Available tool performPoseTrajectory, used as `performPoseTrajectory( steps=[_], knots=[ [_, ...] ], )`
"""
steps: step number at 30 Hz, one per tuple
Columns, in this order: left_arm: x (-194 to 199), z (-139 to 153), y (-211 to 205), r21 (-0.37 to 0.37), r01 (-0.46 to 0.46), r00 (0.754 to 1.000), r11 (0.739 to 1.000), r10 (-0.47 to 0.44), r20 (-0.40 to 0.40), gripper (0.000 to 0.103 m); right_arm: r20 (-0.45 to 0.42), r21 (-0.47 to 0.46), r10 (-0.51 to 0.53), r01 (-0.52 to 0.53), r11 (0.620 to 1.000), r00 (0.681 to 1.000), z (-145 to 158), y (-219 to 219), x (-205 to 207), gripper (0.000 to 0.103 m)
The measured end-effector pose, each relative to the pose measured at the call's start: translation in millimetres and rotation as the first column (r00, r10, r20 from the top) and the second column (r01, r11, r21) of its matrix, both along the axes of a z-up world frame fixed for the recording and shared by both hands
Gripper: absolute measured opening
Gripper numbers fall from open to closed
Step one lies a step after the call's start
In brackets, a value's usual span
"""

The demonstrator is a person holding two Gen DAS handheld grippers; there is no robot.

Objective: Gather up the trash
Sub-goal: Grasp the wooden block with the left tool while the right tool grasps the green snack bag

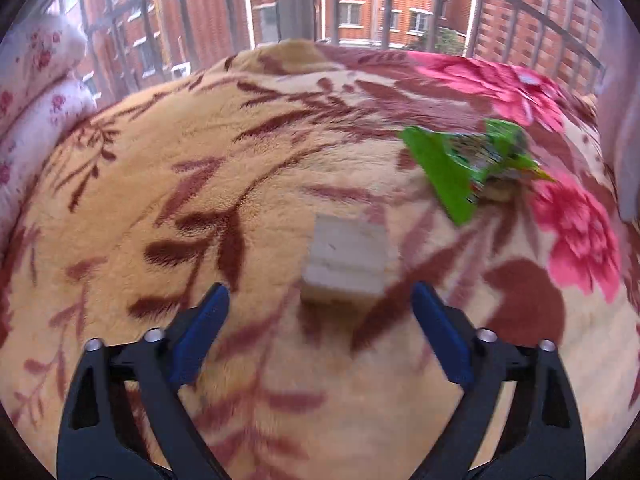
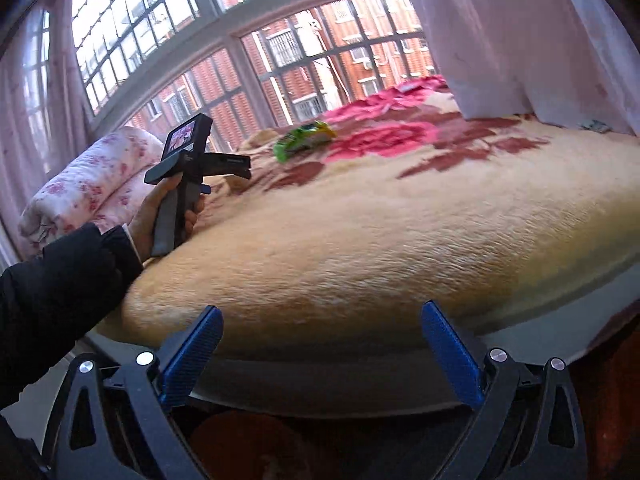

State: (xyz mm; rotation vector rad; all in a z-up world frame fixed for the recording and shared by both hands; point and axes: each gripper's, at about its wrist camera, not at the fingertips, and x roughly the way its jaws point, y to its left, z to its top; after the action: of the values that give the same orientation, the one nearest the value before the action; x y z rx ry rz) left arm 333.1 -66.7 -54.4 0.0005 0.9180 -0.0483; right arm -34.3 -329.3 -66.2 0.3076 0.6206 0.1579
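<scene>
Left gripper [image 1: 320,300] hovers spread wide over a floral blanket [image 1: 200,160], a pale folded tissue [image 1: 346,258] just ahead; a green snack wrapper [image 1: 460,160] lies farther right. Right gripper [image 2: 322,320] (also spread, empty) faces the bed edge.

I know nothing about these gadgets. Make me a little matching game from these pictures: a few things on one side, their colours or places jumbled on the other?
Things:
1. snack wrapper
2. folded paper
3. rolled quilt
4. left hand-held gripper

Descriptions:
A. white with small pink flowers, at the blanket's edge
B. open, blue fingers, pointing at the paper
C. bright green, beside the big pink flowers
D. pale grey-white, on the tan blanket

Pairs: 1-C, 2-D, 3-A, 4-B
</scene>
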Motion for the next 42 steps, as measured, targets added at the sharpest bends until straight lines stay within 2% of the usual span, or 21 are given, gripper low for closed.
performPoseTrajectory(
  steps=[1, 2, 4, 8, 10, 12, 14, 16, 18, 21, 24, 26, 29, 31, 32, 34, 35, 36, 37, 40, 42],
  knots=[
    [8.2, -1.5, 3.2, -0.019, -0.009, 1.000, 1.000, 0.009, -0.010, 0.060, -0.006, 0.004, -0.002, 0.002, 1.000, 1.000, -2.1, -1.2, 2.3, 0.098],
    [11.1, -1.2, 5.8, -0.028, -0.012, 1.000, 1.000, 0.012, -0.011, 0.058, -0.011, 0.007, -0.003, 0.003, 1.000, 1.000, -3.2, -2.4, 3.6, 0.098],
    [14.9, -2.7, 5.1, -0.036, 0.013, 1.000, 0.999, -0.014, -0.004, 0.035, -0.022, 0.006, -0.002, 0.002, 1.000, 1.000, -4.6, -0.9, 6.9, 0.098],
    [2.0, 2.6, 1.1, -0.003, 0.036, 0.999, 0.999, -0.036, 0.037, 0.035, -0.008, 0.002, 0.017, -0.017, 1.000, 1.000, 8.7, 7.4, 11.1, 0.098],
    [-15.9, 14.8, 5.9, -0.013, 0.053, 0.997, 0.999, -0.052, 0.060, 0.035, 0.019, -0.011, 0.033, -0.032, 0.999, 0.999, 25.9, 10.9, 19.0, 0.098],
    [-50.6, 27.9, 10.2, 0.014, 0.082, 0.994, 0.996, -0.083, 0.077, 0.034, 0.041, -0.023, 0.052, -0.051, 0.998, 0.998, 47.1, 13.2, 34.1, 0.098],
    [-79.2, 33.1, 16.6, 0.029, 0.113, 0.990, 0.993, -0.115, 0.079, 0.034, 0.042, -0.002, 0.062, -0.062, 0.998, 0.997, 69.9, 11.6, 66.0, 0.098],
    [-106.9, 32.4, 27.4, 0.058, 0.114, 0.989, 0.992, -0.119, 0.083, 0.034, 0.011, 0.073, 0.074, -0.075, 0.994, 0.997, 85.9, 9.8, 116.4, 0.098],
    [-120.6, 23.5, 41.7, 0.063, 0.085, 0.994, 0.994, -0.090, 0.067, 0.034, -0.042, 0.132, 0.072, -0.066, 0.989, 0.997, 92.6, 13.7, 167.9, 0.098],
    [-119.2, 3.2, 56.1, 0.059, 0.039, 0.998, 0.997, -0.042, 0.052, 0.034, -0.140, 0.250, 0.087, -0.049, 0.967, 0.986, 90.0, 30.5, 259.9, 0.098],
    [-111.9, -8.0, 64.2, 0.012, 0.037, 0.999, 0.999, -0.037, 0.022, 0.035, -0.261, 0.393, 0.088, 0.022, 0.919, 0.961, 73.5, 46.3, 343.2, 0.098],
    [-115.6, -6.5, 59.9, 0.038, 0.046, 0.998, 0.998, -0.048, 0.045, 0.035, -0.332, 0.449, 0.045, 0.116, 0.886, 0.942, 58.6, 53.8, 387.4, 0.098],
    [-115.2, -9.4, 53.3, 0.077, 0.056, 0.997, 0.995, -0.060, 0.042, 0.035, -0.453, 0.447, -0.037, 0.262, 0.855, 0.891, 30.3, 62.8, 437.6, 0.098],
    [-113.1, -9.7, 55.4, 0.063, 0.057, 0.998, 0.996, -0.059, 0.035, 0.035, -0.525, 0.425, -0.094, 0.356, 0.832, 0.846, 11.2, 66.3, 459.3, 0.096],
    [-113.2, -9.7, 56.9, 0.053, 0.056, 0.998, 0.997, -0.058, 0.034, 0.035, -0.550, 0.400, -0.136, 0.403, 0.823, 0.824, 4.0, 67.7, 467.5, 0.096],
    [-113.8, -9.4, 57.7, 0.044, 0.055, 0.998, 0.997, -0.057, 0.034, 0.035, -0.551, 0.333, -0.215, 0.449, 0.829, 0.806, 3.0, 71.7, 480.0, 0.094],
    [-114.4, -9.4, 57.1, 0.048, 0.056, 0.998, 0.997, -0.058, 0.036, 0.035, -0.539, 0.263, -0.273, 0.468, 0.844, 0.797, 7.6, 77.3, 484.7, 0.080],
    [-114.0, -9.7, 56.2, 0.051, 0.058, 0.997, 0.997, -0.060, 0.038, 0.035, -0.531, 0.197, -0.320, 0.481, 0.854, 0.785, 11.1, 82.5, 485.6, 0.051],
    [-114.1, -9.8, 56.2, 0.050, 0.060, 0.997, 0.997, -0.062, 0.039, 0.035, -0.524, 0.152, -0.345, 0.484, 0.862, 0.779, 12.5, 86.2, 485.5, 0.031],
    [-114.0, -9.7, 56.5, 0.044, 0.058, 0.997, 0.997, -0.060, 0.040, 0.035, -0.495, 0.160, -0.337, 0.465, 0.871, 0.801, 12.0, 89.1, 473.1, 0.026],
    [-114.8, -8.7, 58.4, 0.030, 0.056, 0.997, 0.998, -0.058, 0.049, 0.035, -0.456, 0.165, -0.315, 0.427, 0.889, 0.832, 18.6, 88.4, 455.7, 0.025]
  ],
)
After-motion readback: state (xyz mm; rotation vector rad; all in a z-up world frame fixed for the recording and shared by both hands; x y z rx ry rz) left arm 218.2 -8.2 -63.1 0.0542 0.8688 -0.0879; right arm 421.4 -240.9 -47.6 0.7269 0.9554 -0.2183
